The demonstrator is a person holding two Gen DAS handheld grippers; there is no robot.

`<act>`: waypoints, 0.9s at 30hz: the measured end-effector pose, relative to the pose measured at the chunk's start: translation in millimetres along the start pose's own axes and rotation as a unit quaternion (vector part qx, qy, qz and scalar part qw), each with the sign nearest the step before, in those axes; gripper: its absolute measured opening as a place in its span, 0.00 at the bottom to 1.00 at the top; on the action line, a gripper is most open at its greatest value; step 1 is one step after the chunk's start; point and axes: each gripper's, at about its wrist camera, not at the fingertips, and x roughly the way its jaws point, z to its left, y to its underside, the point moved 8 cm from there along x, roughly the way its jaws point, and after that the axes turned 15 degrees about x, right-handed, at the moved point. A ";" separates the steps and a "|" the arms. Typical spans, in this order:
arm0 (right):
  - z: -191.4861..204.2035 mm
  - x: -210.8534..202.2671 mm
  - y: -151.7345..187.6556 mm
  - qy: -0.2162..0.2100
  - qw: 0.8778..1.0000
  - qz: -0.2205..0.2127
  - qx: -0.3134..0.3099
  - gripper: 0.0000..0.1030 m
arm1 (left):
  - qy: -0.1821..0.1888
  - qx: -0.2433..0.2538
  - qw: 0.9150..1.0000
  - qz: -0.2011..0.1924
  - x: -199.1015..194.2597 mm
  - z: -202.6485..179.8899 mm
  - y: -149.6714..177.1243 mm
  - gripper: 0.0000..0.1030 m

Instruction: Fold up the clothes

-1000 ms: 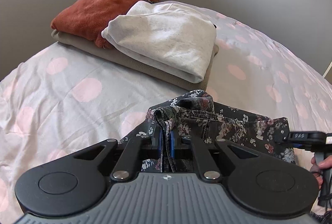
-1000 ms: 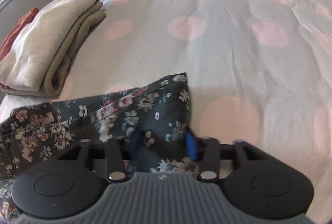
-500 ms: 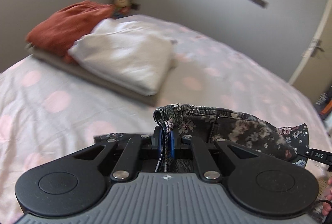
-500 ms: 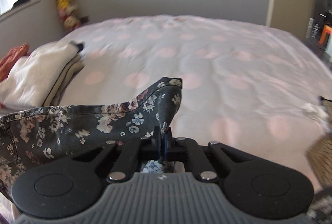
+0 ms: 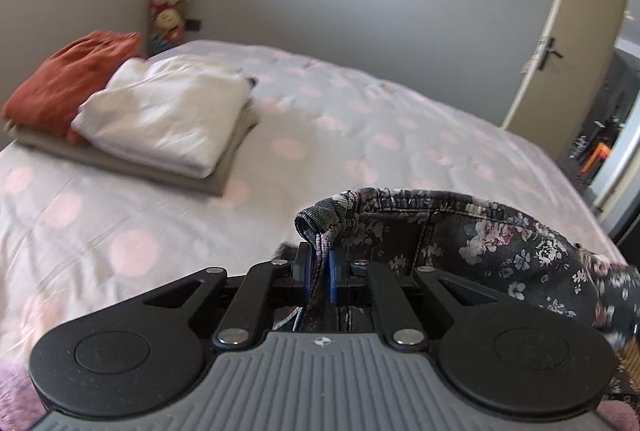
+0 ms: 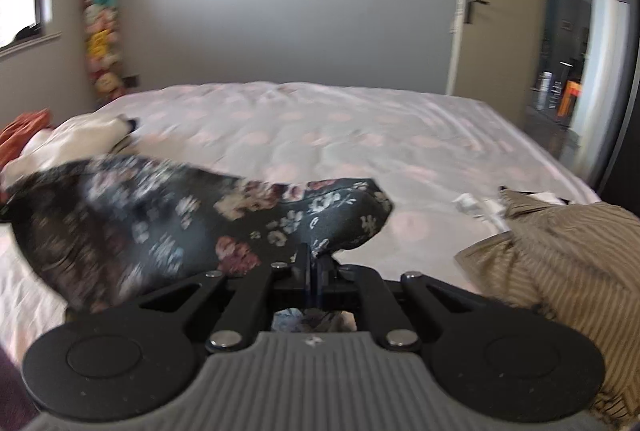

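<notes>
A dark floral garment [image 5: 500,231] hangs lifted above the bed between my two grippers. My left gripper [image 5: 319,267] is shut on its gathered waistband end. My right gripper [image 6: 316,263] is shut on the other end of the floral garment [image 6: 168,219], which stretches away to the left and is blurred with motion. The lower part of the garment is hidden behind the gripper bodies.
A stack of folded clothes lies at the bed's far left: a white top [image 5: 168,115] and a rust-red one [image 5: 68,79] on a beige piece. A striped tan garment [image 6: 560,263] lies crumpled at the right. The polka-dot bedspread [image 5: 380,127] spreads beyond. An open door [image 6: 500,11] stands at the right.
Both grippers have risen from the bed with the floral garment, lifting it off the bedspread. The right gripper closed on the cloth. The views now tilt up toward the wall and door.
</notes>
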 end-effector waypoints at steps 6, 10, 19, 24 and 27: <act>75.5 26.0 53.7 -0.098 0.991 0.083 -0.034 0.03 | -0.010 0.006 1.000 0.023 -7.1 7.4 18.7 0.06; 108.9 48.1 81.1 -0.147 0.976 0.153 -0.041 0.04 | -0.013 0.014 0.999 0.032 -6.3 3.6 25.4 0.06; 155.7 111.6 166.8 -0.179 0.937 0.289 -0.074 0.04 | -0.021 0.033 0.998 0.051 4.0 -3.4 34.2 0.06; 151.3 118.3 178.3 -0.179 0.934 0.303 -0.066 0.07 | -0.031 0.036 0.997 0.061 8.6 1.6 39.7 0.07; 149.2 109.1 170.8 -0.187 0.933 0.302 -0.062 0.07 | -0.033 0.035 0.997 0.060 10.3 3.5 37.3 0.07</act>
